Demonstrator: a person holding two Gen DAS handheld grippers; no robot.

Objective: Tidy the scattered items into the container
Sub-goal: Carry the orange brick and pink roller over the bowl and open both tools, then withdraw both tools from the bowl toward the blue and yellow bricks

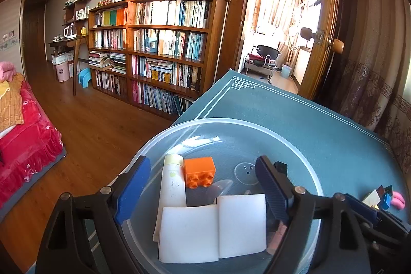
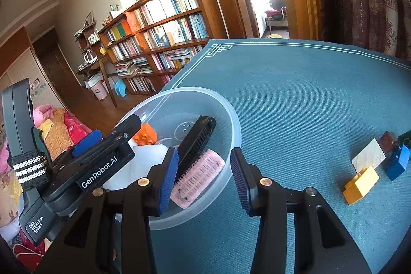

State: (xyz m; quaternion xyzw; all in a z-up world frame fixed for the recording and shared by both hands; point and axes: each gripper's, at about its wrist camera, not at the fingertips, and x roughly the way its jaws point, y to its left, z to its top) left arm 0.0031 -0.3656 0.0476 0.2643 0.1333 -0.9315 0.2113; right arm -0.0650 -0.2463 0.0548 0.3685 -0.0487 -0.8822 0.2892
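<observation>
We work over a teal table mat (image 2: 308, 94) with a white line border and a knot pattern at its corner. Beyond the table edge lies a wooden floor (image 1: 102, 125), and a tall bookshelf (image 1: 154, 43) packed with books stands against the far wall, boxes stacked on its top. A wooden door (image 1: 323, 17) stands open onto a bright room with a chair, and a patterned curtain (image 2: 372, 4) hangs to the right. A red bed cover (image 1: 25, 140) shows at the far left.

The clear plastic bowl (image 2: 231, 125) sits on the mat near its left edge. Inside it we see an orange brick (image 1: 199, 171), a pale tube (image 1: 172, 181), two white sponge blocks (image 1: 215, 227), a black comb (image 2: 197, 138) leaning on the wall, and a pink brush (image 2: 197, 176).

Our left gripper (image 1: 203, 184) hangs over the bowl with its fingers spread wide and nothing between them. Our right gripper (image 2: 203, 176) is also open, one blue pad on each side of the bowl's near rim; whether a pad touches the rim we cannot quite tell.

Well to the right on the mat lie a yellow brick (image 2: 361, 185), a blue brick (image 2: 398, 162), a pale tile (image 2: 368, 154) and a small brown piece (image 2: 389, 140), close together.
</observation>
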